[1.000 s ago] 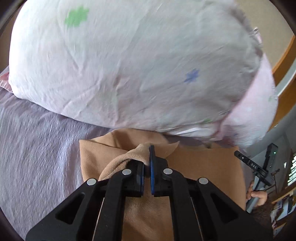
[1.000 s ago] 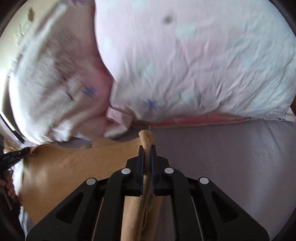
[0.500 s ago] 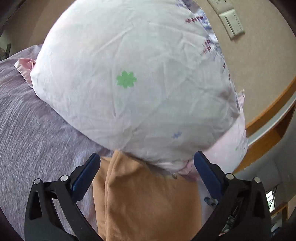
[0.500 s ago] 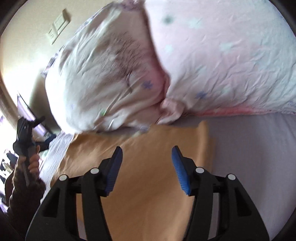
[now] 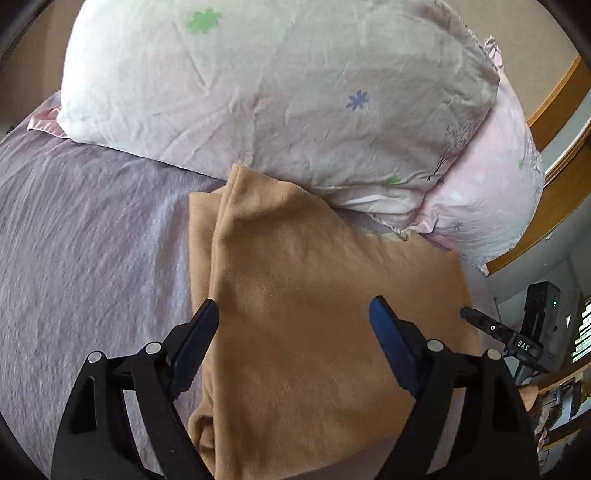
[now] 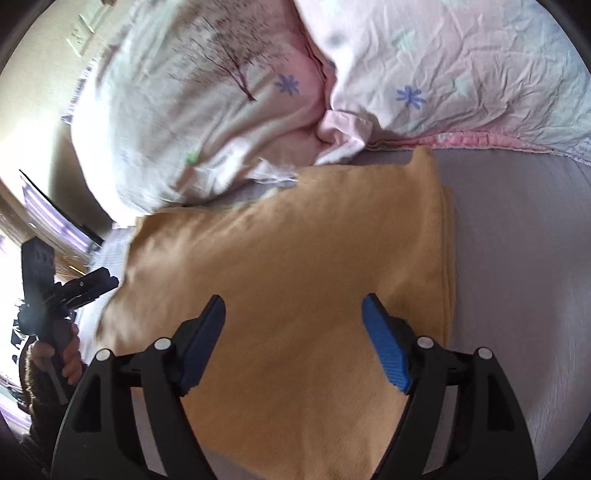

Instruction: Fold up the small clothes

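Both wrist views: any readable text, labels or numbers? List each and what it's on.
"DAS" – white letters on the black body of the right claw, seen at the right edge of the left wrist view.
Nothing else: the tan garment and pillows carry no text, and the wall plate is too blurred to read.

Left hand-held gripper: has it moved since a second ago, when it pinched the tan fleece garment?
Yes. The left hand-held gripper has opened, let go and drawn back from the white floral pillow; the tan fleece garment lies flat.
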A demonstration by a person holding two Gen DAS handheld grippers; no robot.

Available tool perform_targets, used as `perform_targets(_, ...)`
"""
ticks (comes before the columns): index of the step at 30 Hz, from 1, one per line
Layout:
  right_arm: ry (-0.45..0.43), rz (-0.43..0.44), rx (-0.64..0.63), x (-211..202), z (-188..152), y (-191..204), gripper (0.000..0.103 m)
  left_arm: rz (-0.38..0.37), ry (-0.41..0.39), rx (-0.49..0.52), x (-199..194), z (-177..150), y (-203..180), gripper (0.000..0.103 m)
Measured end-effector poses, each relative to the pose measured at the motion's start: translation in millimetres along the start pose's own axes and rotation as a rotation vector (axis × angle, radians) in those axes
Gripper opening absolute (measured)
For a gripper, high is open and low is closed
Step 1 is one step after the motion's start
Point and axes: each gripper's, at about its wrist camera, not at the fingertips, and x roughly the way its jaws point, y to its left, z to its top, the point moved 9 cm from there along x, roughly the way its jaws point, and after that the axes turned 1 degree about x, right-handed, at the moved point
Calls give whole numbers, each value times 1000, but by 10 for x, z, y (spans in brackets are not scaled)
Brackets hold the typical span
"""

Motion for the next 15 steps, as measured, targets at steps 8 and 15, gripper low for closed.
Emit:
perform_targets(8, -13, 83, -7, -70, -22, 150, 80, 22, 130, -118, 204, -196, 247, 57)
perform_targets(15, -45, 115, -28, -219, -31, 202, 80, 12, 124, -187, 90, -244, 387, 56)
